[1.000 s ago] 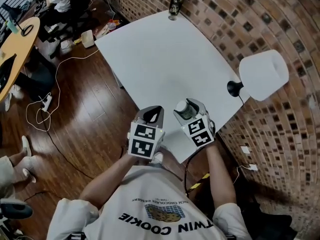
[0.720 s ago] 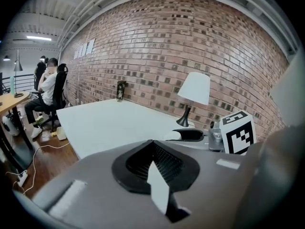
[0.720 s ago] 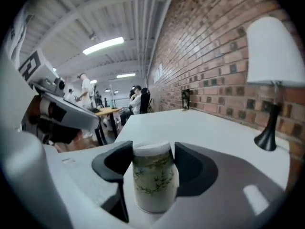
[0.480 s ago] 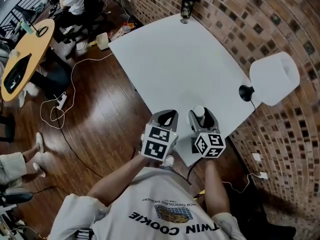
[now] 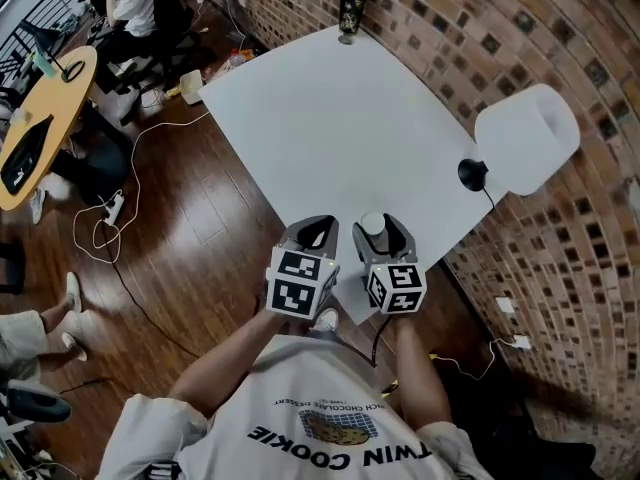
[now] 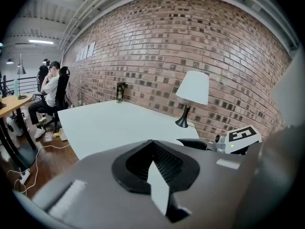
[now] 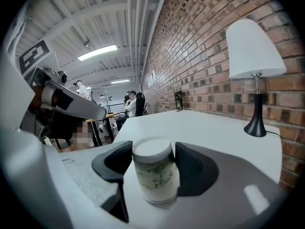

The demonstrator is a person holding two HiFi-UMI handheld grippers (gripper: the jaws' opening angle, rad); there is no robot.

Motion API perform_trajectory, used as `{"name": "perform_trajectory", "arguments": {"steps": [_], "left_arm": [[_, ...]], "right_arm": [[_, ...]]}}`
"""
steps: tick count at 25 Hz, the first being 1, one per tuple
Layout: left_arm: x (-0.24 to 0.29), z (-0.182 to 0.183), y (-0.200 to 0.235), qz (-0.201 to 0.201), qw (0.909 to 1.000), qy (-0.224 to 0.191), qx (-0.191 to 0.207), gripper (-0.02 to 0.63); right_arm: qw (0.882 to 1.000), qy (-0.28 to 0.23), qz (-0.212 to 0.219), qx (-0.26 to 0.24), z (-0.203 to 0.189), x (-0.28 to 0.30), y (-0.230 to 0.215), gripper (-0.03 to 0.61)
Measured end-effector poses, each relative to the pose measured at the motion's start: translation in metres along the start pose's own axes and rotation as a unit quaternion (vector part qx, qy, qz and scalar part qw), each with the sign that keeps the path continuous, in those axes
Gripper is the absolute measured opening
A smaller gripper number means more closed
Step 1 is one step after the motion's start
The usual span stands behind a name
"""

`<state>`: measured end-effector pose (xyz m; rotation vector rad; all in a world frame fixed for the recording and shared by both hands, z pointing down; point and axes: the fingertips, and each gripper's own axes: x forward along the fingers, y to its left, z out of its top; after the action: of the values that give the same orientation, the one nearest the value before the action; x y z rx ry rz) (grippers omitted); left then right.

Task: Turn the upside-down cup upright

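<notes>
A white paper cup (image 7: 153, 171) with a green print stands base up, rim down, between the jaws of my right gripper (image 7: 153, 157), which is shut on its sides. In the head view the cup (image 5: 373, 225) shows as a white disc in the right gripper (image 5: 374, 232), over the near corner of the white table (image 5: 330, 108). My left gripper (image 5: 312, 228) hangs just left of it, off the table's edge. Its jaws meet at the tips with nothing between them (image 6: 151, 142).
A white-shaded lamp (image 5: 525, 138) on a black base stands at the table's right edge by the brick wall. A dark can (image 5: 350, 8) sits at the far corner. Wooden floor with cables lies to the left, and a seated person (image 6: 50, 87) is beyond it.
The right gripper has rolled while holding the cup, so its marker cube now faces differently. Both grippers have stayed close together at the table's near corner.
</notes>
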<state>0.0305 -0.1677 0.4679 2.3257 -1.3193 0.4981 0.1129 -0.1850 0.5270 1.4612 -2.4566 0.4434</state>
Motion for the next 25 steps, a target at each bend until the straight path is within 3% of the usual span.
{"name": "perform_trajectory", "arguments": {"steps": [13,17,25], "left_arm": [[-0.023,-0.010,-0.028,0.034,0.9994,-0.008,-0.002,0.003],[-0.040,-0.017,-0.034,0.033,0.9994,-0.012,0.004,0.003],[-0.088,-0.040,-0.038,0.014,0.9995,-0.024,0.018,0.003]], "right_arm": [[0.999,-0.012,0.047,-0.003,0.023,-0.035,0.013,0.275],[0.999,0.001,0.036,-0.014,0.032,-0.056,0.030,0.267],[1.000,0.001,0.000,-0.008,0.033,-0.100,0.081,0.138]]}}
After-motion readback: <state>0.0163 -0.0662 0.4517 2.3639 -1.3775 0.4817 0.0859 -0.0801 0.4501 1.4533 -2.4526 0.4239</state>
